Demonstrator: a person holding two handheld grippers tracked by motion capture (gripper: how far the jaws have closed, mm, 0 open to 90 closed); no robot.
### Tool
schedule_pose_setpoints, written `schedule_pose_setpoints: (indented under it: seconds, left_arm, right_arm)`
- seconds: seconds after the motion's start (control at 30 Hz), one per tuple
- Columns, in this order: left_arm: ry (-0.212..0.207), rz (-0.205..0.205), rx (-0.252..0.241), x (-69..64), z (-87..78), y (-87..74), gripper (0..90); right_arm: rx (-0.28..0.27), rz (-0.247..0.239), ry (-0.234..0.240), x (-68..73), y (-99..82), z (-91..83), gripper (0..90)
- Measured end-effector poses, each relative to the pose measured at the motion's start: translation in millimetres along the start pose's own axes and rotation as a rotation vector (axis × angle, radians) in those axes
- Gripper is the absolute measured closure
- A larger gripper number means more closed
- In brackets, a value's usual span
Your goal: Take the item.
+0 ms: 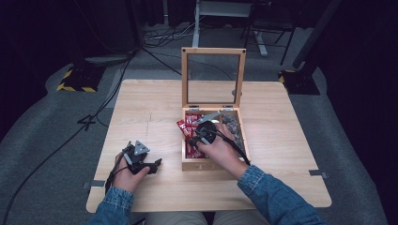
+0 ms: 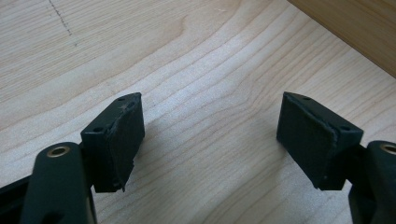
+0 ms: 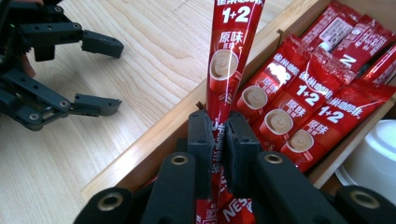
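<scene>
Denim sleeves at the near edge, left tool resting agape and empty on the pale wooden table, right tool clamped on a red coffee sachet over the open wooden box, grey carpet around, cables trailing, dark room beyond.

you are working under light falling from above onto the pale table, while the room around it is sinking into near black. glare is streaking the red sachet. soft shadows are lying beside the left gripper pads. the high view is looking soft and grainy.
</scene>
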State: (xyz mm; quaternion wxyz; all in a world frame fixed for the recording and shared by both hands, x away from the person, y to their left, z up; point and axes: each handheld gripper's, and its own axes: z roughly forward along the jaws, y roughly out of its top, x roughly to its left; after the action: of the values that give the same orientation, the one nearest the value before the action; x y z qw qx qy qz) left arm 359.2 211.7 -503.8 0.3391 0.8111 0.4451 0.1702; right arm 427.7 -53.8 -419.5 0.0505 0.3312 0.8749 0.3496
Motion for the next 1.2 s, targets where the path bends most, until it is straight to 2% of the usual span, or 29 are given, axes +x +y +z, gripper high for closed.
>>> schedule_pose_setpoints:
  seconds: [0.47, 0.83, 1.2]
  left_arm:
    - [-0.01, 0.009, 0.004, 0.3, 0.3, 0.3, 21.1]
    - [-0.014, 0.013, 0.007, 0.3, 0.4, 0.6, 19.5]
    - [-0.019, 0.011, 0.007, -0.3, 0.9, 0.5, 18.4]
  right_arm:
    - [-0.048, -0.016, 0.023, 1.2, 6.1, -19.2, 82.8]
    - [-0.114, -0.012, 0.021, -4.0, 8.2, -47.6, 82.7]
    - [-0.152, -0.004, -0.002, -14.3, 3.6, -79.3, 82.7]
